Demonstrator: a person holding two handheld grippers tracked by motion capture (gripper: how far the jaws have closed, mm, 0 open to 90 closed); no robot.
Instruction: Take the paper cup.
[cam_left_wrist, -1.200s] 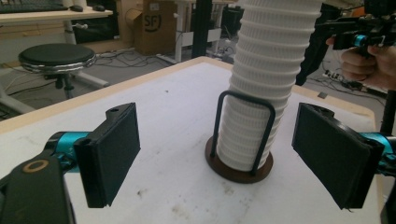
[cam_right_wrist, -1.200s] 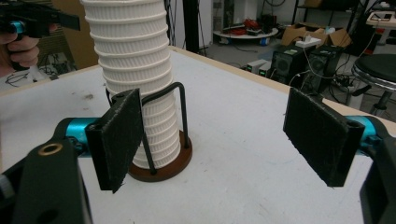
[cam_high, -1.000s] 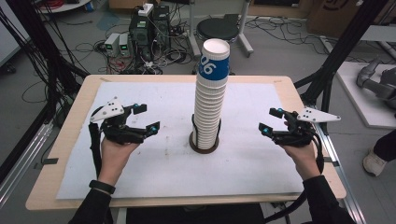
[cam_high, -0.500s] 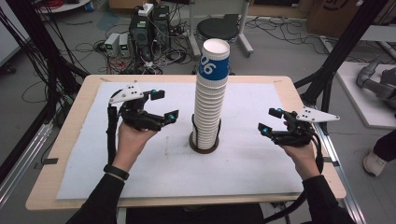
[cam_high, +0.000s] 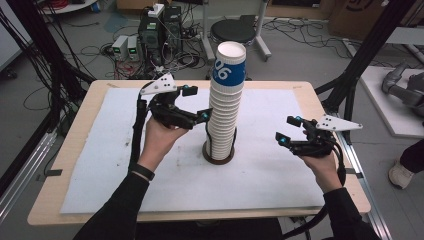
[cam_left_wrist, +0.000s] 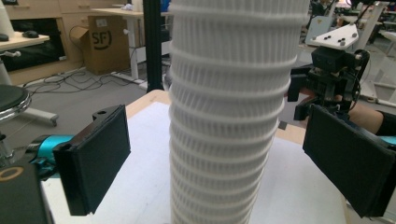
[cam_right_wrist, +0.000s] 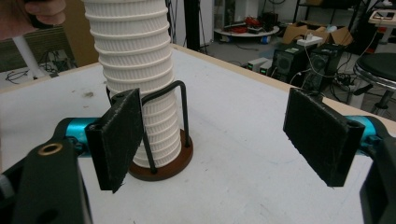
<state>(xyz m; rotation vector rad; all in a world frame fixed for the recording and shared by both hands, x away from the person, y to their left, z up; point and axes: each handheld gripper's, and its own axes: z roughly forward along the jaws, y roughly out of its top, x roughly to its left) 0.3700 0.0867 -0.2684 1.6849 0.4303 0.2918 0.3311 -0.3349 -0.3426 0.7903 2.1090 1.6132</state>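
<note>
A tall stack of white ribbed paper cups (cam_high: 225, 110), its top cup banded blue, stands in a dark round base (cam_high: 218, 157) with a wire holder (cam_right_wrist: 183, 112). My left gripper (cam_high: 197, 103) hovers at the stack's left side, about mid-height. Its jaws have just been opening. In the left gripper view the stack (cam_left_wrist: 229, 116) stands between the two black pads with a gap on each side, so the left gripper (cam_left_wrist: 224, 158) is open. My right gripper (cam_high: 287, 129) stays open to the stack's right, well apart from it, and the right gripper (cam_right_wrist: 219, 137) holds nothing.
A white mat (cam_high: 125, 165) covers the wooden table (cam_high: 65, 150). Black frame posts (cam_high: 360, 60) stand at the table's corners. Electronics boxes (cam_high: 150, 35) and a stool (cam_high: 239, 31) sit on the floor behind the far edge.
The left hand has moved right and up from the mat's left part to the stack, and its jaws stand wider. The right hand has kept still.
</note>
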